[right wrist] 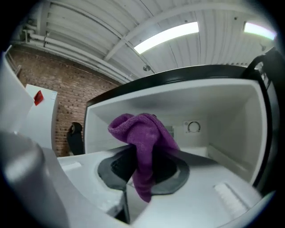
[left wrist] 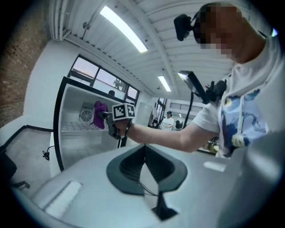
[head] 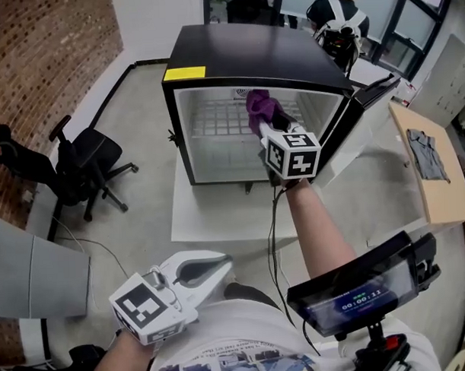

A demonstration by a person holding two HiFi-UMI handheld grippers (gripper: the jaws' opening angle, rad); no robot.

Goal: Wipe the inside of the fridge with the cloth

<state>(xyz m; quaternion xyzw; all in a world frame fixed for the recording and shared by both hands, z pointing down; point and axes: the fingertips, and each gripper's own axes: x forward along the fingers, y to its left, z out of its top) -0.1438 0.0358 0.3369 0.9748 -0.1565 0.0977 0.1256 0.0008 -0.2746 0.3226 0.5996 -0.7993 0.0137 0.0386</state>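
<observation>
A small black fridge stands open on a white platform, its white inside facing me. My right gripper reaches into the opening, shut on a purple cloth that hangs bunched from its jaws. The cloth is near the upper back of the compartment, by the wire shelf; whether it touches a wall I cannot tell. My left gripper is held low near my body, far from the fridge, its jaws closed together with nothing between them. The left gripper view shows the fridge and the cloth from the side.
The fridge door stands swung open to the right. A black office chair is on the floor at left. A wooden table with a grey cloth stands at right. A person stands behind the fridge. A phone on a mount hangs near my chest.
</observation>
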